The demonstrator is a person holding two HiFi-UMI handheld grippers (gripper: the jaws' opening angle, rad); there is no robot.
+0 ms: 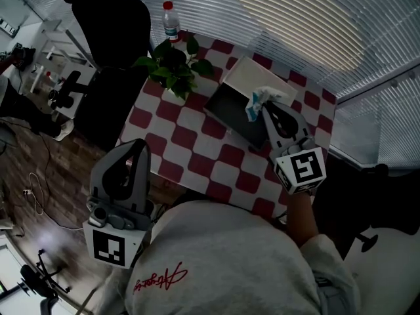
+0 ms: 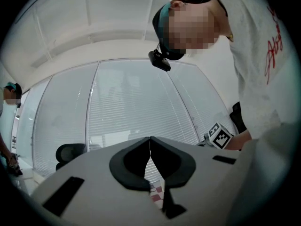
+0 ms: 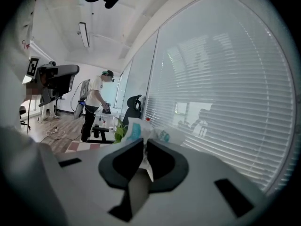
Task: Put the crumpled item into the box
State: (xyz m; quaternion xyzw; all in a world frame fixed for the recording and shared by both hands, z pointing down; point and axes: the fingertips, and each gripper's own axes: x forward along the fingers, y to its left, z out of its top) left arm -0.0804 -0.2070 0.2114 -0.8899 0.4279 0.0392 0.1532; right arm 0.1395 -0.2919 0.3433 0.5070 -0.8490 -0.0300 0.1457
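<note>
– White-and-blue crumpled wad (image 1: 257, 102), prob. tissue or thin wrapper: pinched at the tip of the right gripper (image 1: 265, 105), up in the air above the box (image 1: 230, 107), near its right end, on the checked table (image 1: 197, 146)
– Clamped for sure?
– Yep, per right gripper view: jaws closed onto a fold of it, the rest puffing out above + ahead of them
– Left gripper (image 1: 138, 146)?
– Jaws pressed together, nothing betw. them. Held low by the body, off the table edge, well apart from the box
– Handling?
– Prob. v. light, soft, a bit springy. No stiffness, no breakage risk. Might cling to a jaw on release or drift sideways, so best lowered into the dark inside of the box before letting go
– Where to hold?
– As gripped now: a bunched fold low on the wad, not a loose corner, which could tear or slip out
– Anything in the way?
– White lid (image 1: 256, 74), or so it looks, open just behind the box + touching it. Plant (image 1: 172, 64) near the box's left end, bottle (image 1: 170, 20) further back. Nothing betw. wad + box
– Stage?
– Prob. end of the carry, drop not yet made
</note>
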